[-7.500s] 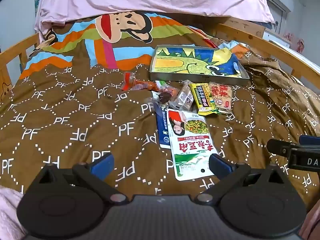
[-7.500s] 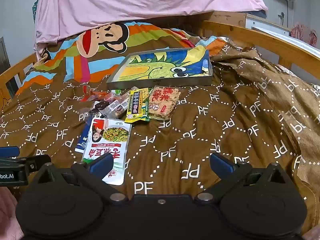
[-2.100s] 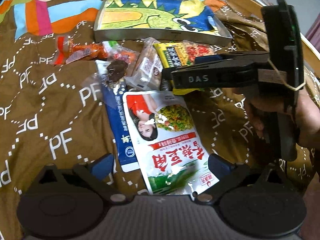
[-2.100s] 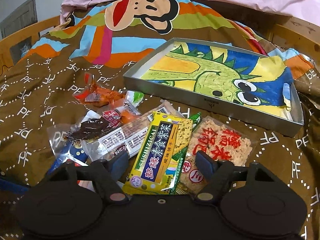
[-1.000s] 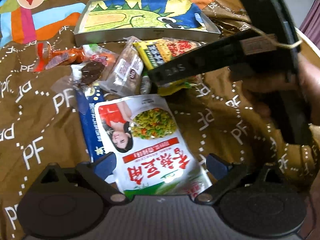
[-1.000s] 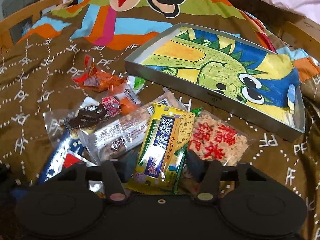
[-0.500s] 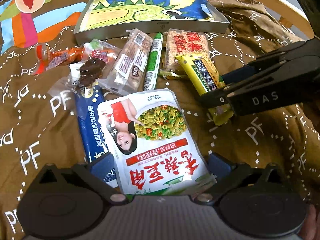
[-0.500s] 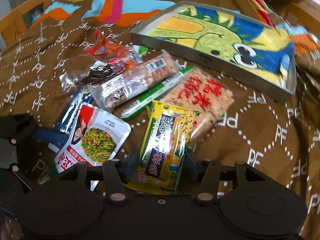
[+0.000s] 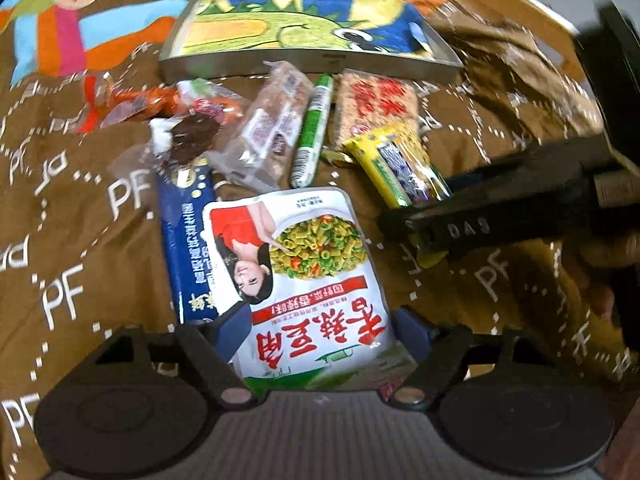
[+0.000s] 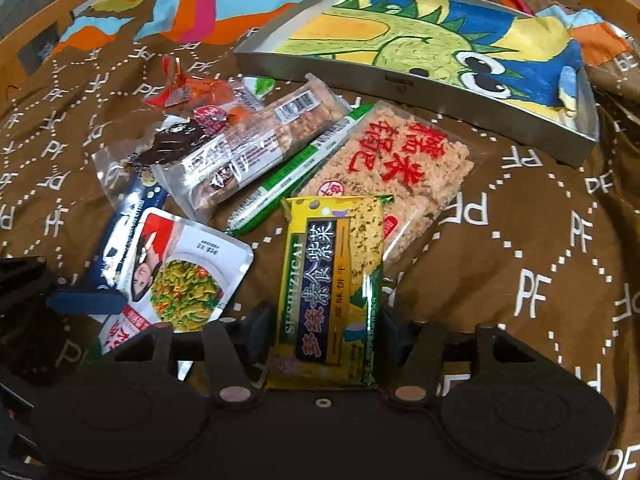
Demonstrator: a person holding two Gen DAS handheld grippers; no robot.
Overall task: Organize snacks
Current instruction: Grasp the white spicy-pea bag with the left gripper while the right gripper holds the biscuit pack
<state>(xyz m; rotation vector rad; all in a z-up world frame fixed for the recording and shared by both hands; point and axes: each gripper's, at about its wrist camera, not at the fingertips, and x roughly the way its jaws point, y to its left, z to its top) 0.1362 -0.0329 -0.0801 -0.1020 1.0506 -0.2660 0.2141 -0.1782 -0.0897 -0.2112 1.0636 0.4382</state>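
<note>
We see a brown quilt (image 10: 520,216), soft and stitched with dotted white diamonds and letters, filling both views. At the top of each frame lies a shallow metal tray (image 10: 404,80), rectangular, grey-walled, its floor painted with a green cartoon dinosaur.

Below the tray the snacks lie in a loose heap. The white pouch (image 9: 308,280) is glossy and flat, with rounded corners and red lettering, and it sits low in the centre of the left view, overlapping a long blue packet (image 9: 186,240). Above these lie a clear crinkled wrapper with a brown bar (image 10: 248,148), a thin green stick (image 10: 288,176), a transparent rice-cake pack (image 10: 400,176) with a grainy pink block inside, and small orange and dark sweets at the upper left.

Our left tongs (image 9: 316,330) are closing, the blue pads set at either edge of the white pouch's lower end; whether they press it yet we cannot tell.

Our right tongs (image 10: 326,330) are also closing, and their pads sit against both sides of the yellow packet (image 10: 332,288), a shiny foil rectangle with a dark blue label, at the bottom centre of the right view. Its far end overlaps the rice-cake pack.
</note>
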